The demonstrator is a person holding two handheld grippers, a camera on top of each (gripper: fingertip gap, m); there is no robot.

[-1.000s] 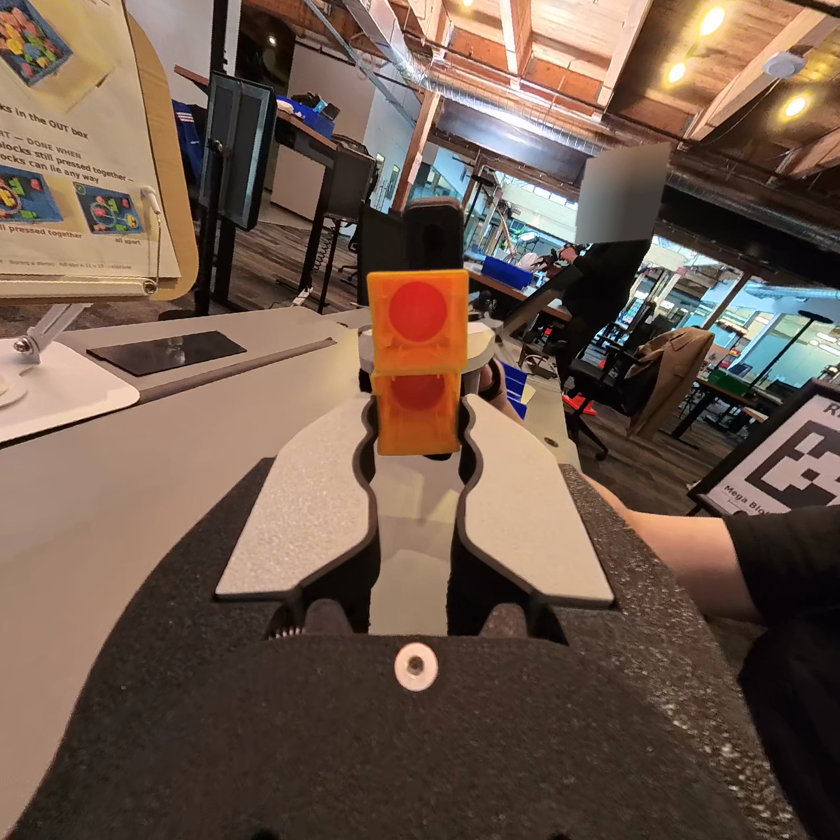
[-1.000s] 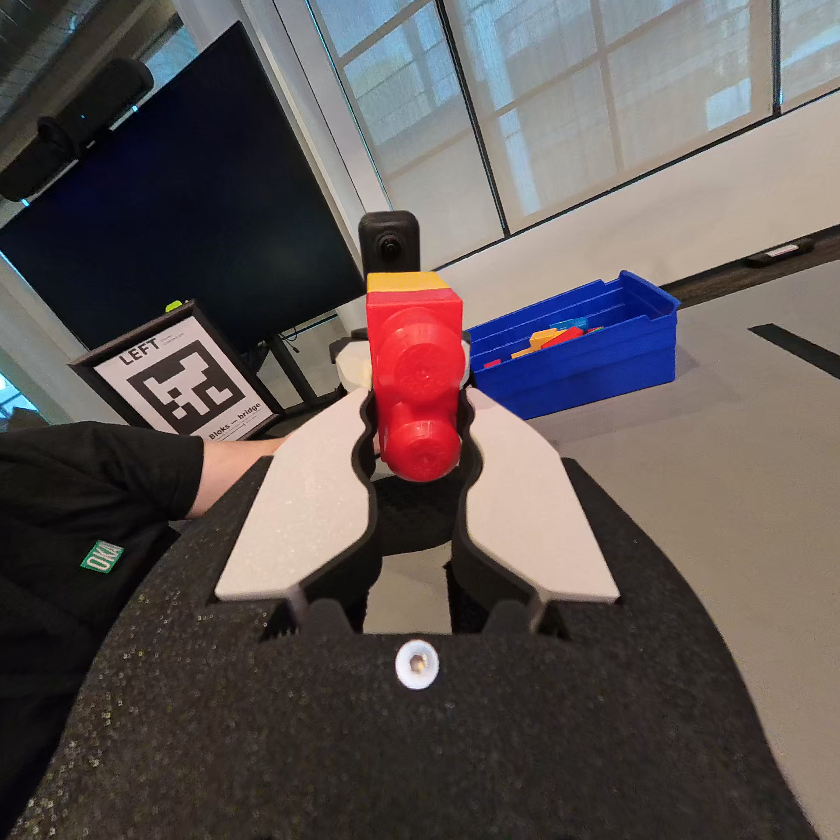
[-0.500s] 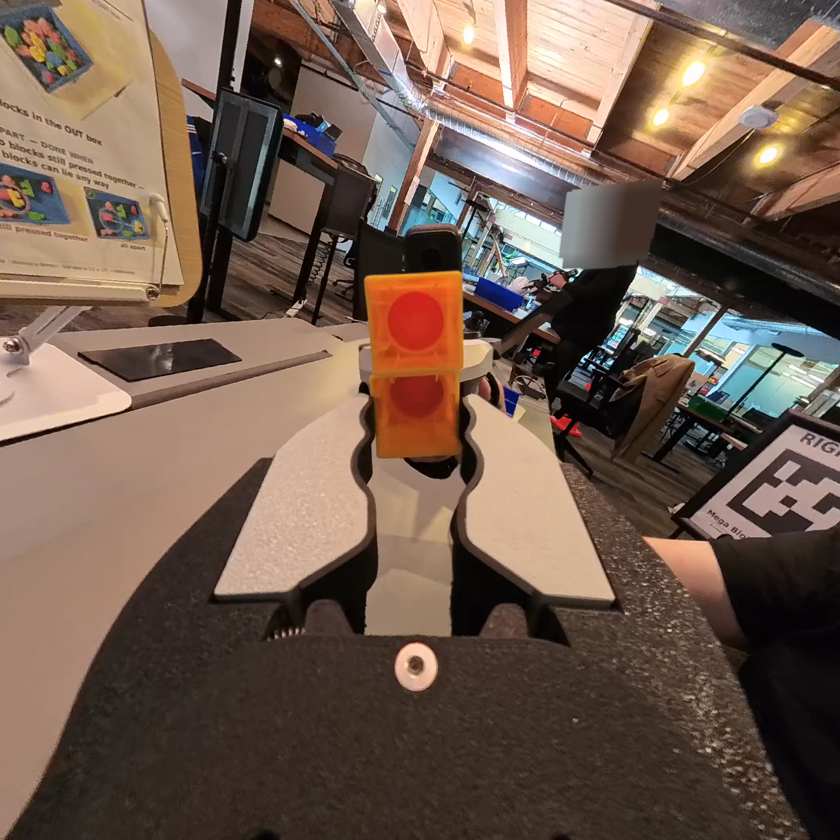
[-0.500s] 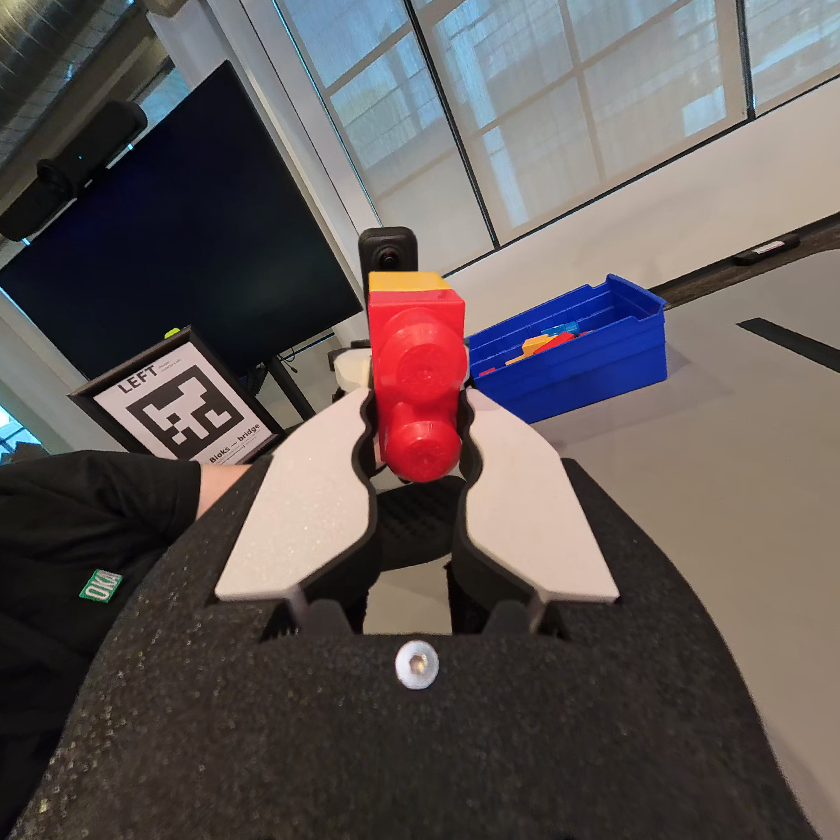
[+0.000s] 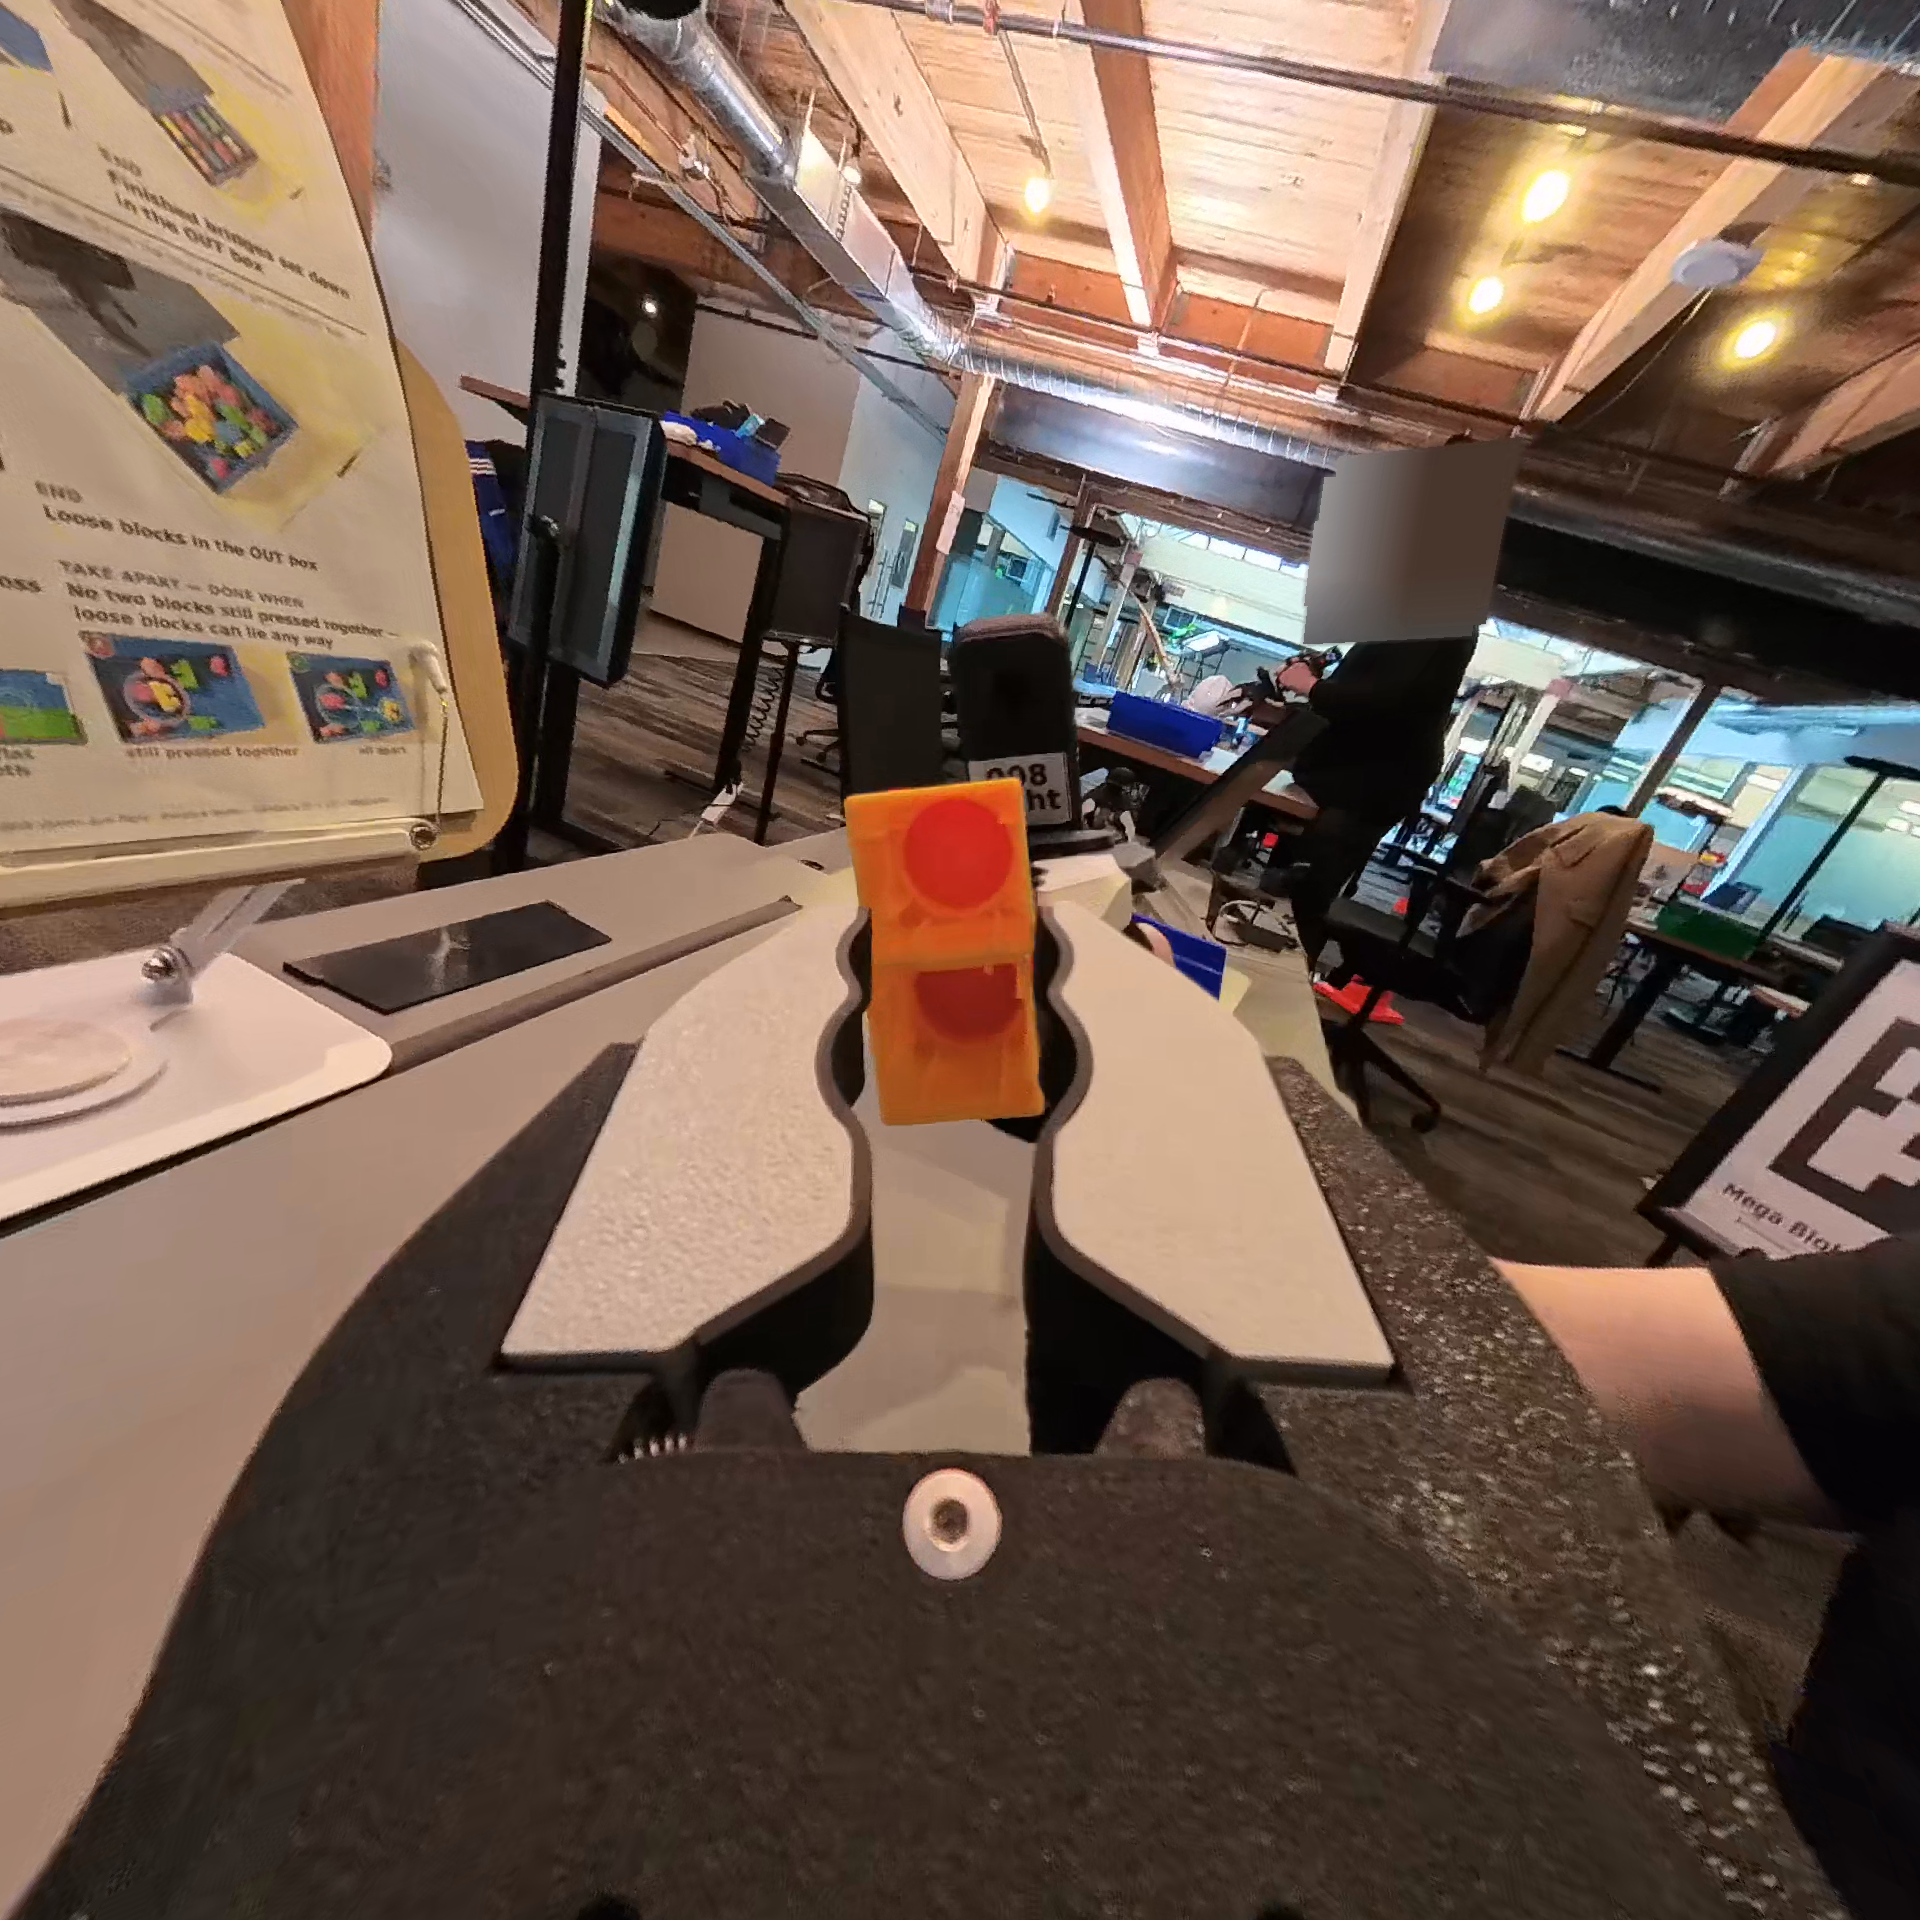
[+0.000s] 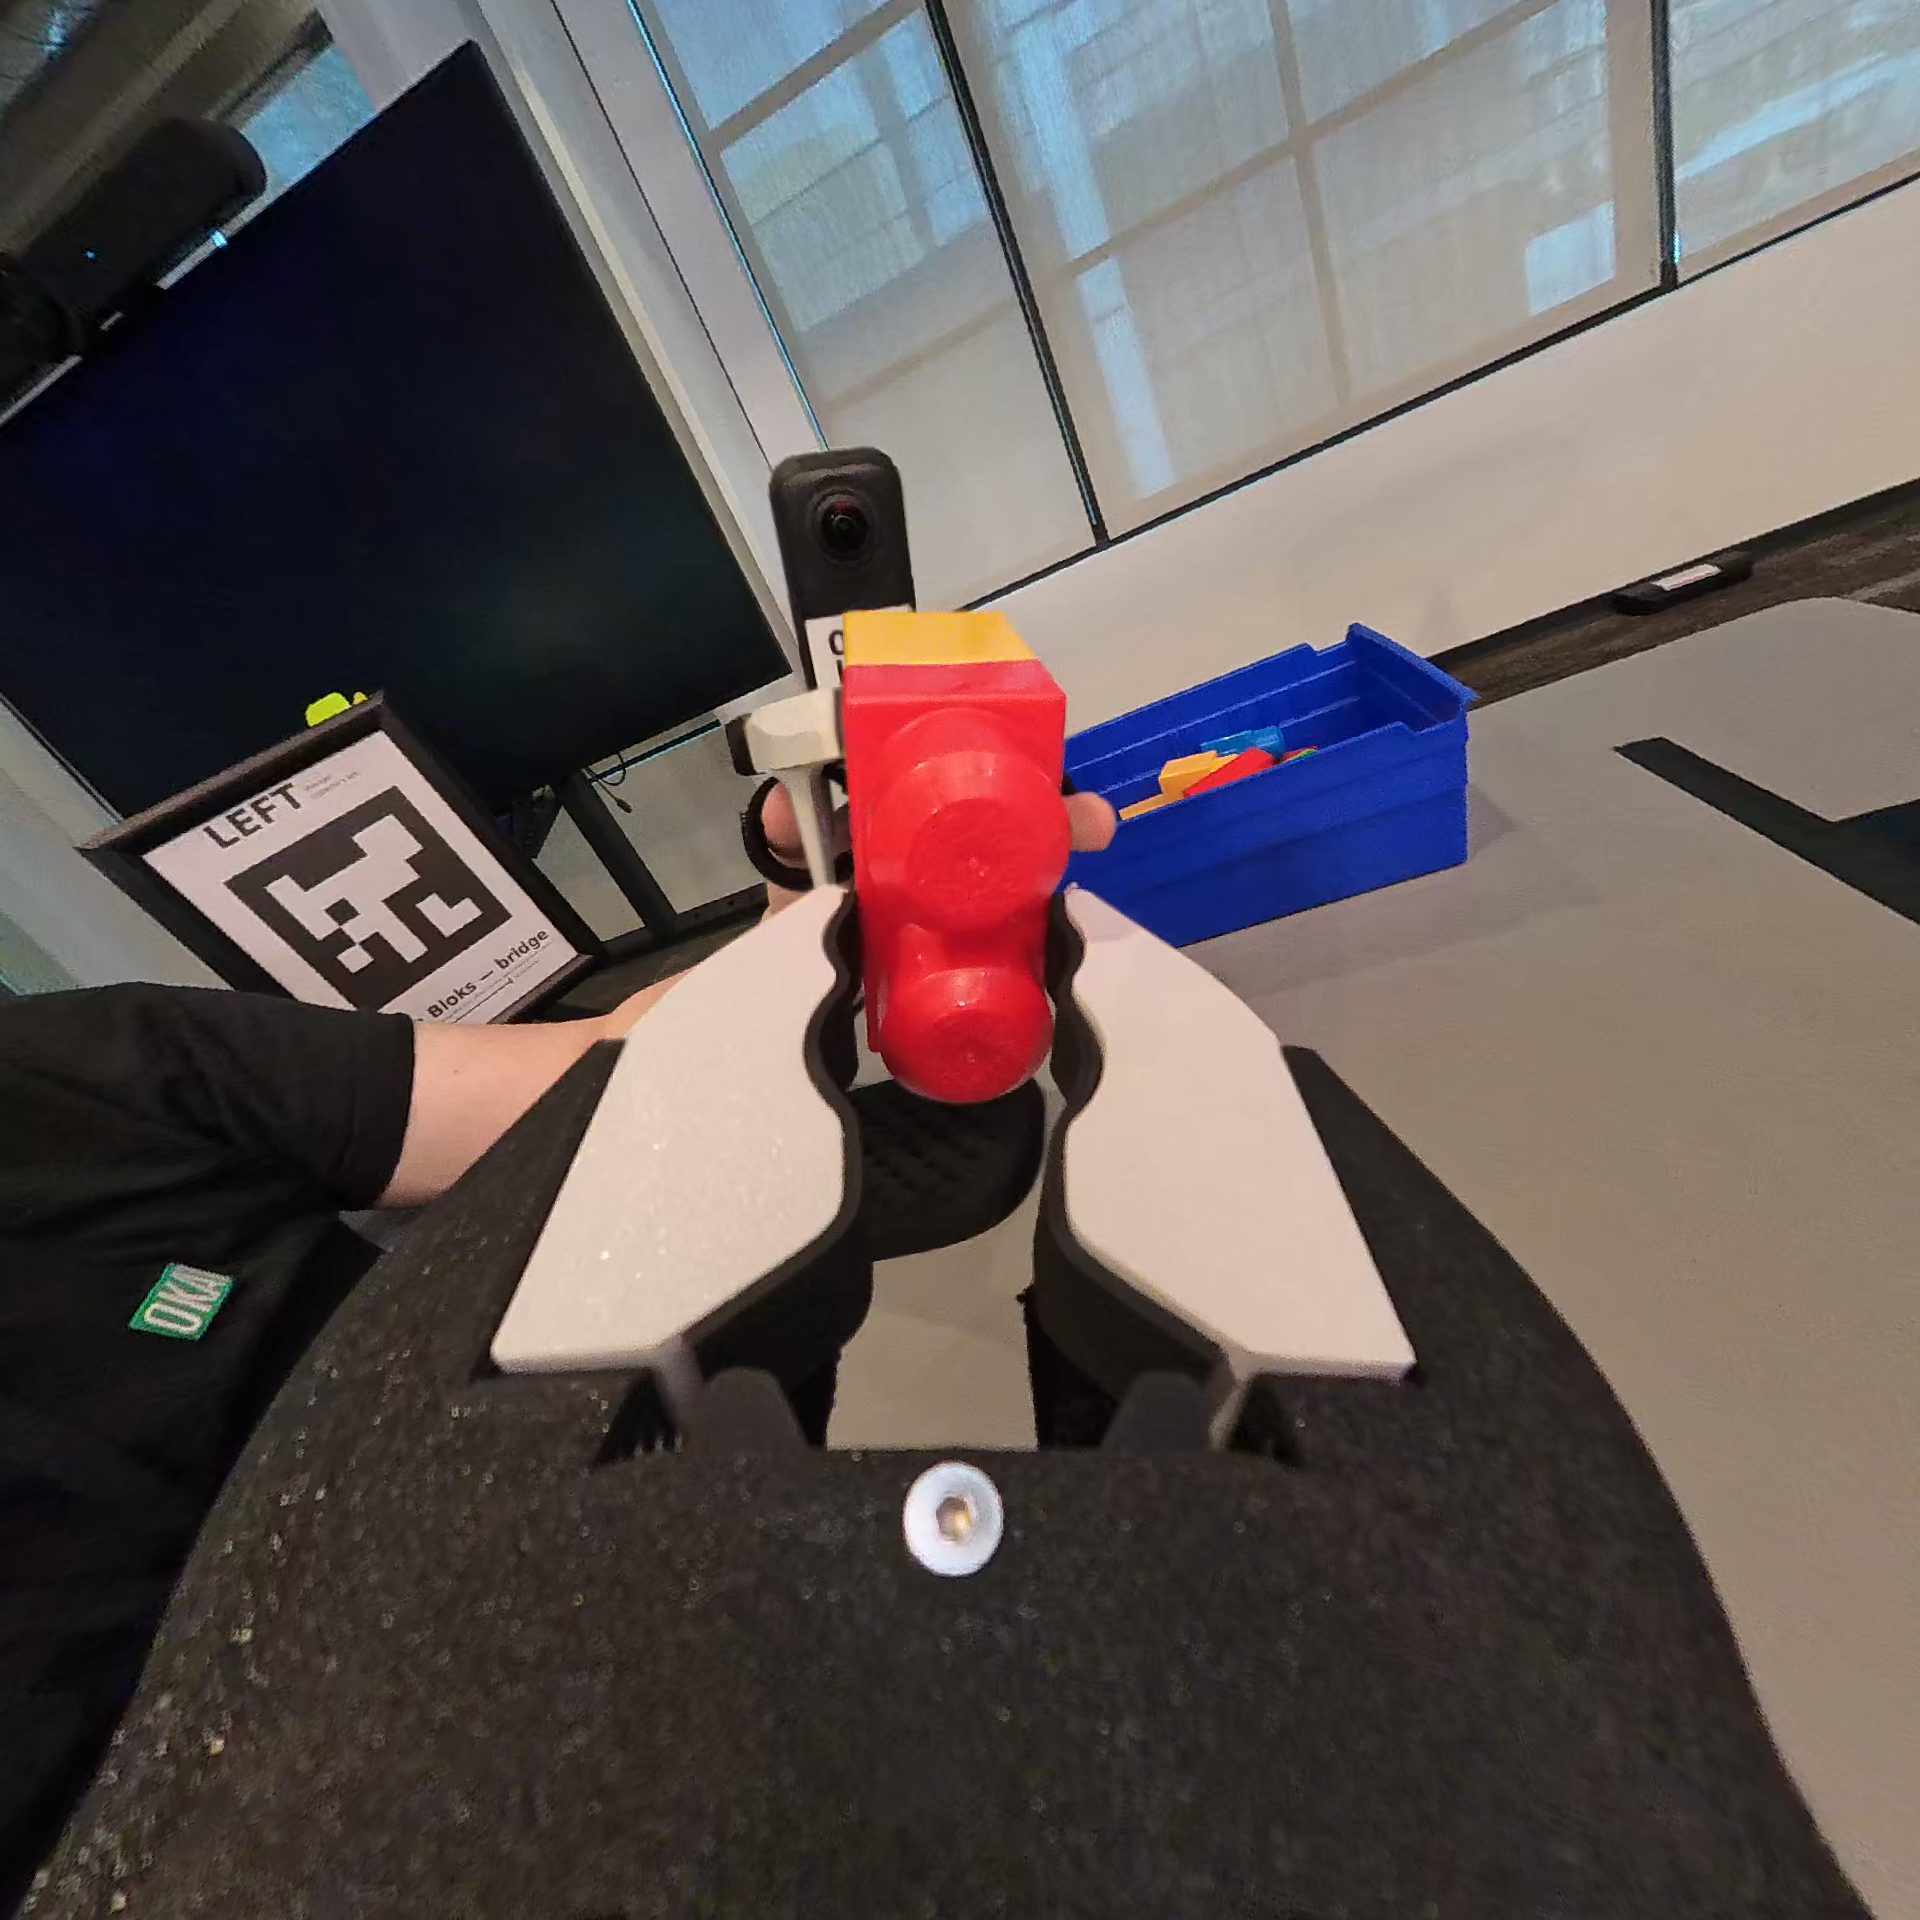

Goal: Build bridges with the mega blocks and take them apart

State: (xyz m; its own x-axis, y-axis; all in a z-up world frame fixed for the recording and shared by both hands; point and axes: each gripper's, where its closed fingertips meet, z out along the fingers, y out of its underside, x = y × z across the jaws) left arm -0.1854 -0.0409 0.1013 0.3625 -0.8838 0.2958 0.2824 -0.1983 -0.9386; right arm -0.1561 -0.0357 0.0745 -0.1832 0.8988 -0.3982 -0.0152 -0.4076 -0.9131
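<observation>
Blocks unchanged in my grips: left gripper [image 5: 951, 1023] clamps orange two-stud block [image 5: 951, 961], hollow underside toward camera, red showing through holes. Right gripper [image 6: 956, 997] clamps red two-stud block [image 6: 956, 883], studs toward camera, yellow-orange block [image 6: 935, 636] mated behind. Over last second both views drift and tilt slightly, pair held above grey table [image 6: 1558, 1143]; I judge seam not yet separated. Writing present on instruction poster [image 5: 208, 468], marker signs [image 6: 353, 894], gripper sticker; not reading it. Blue bin [image 6: 1299, 790] holds loose blocks.
</observation>
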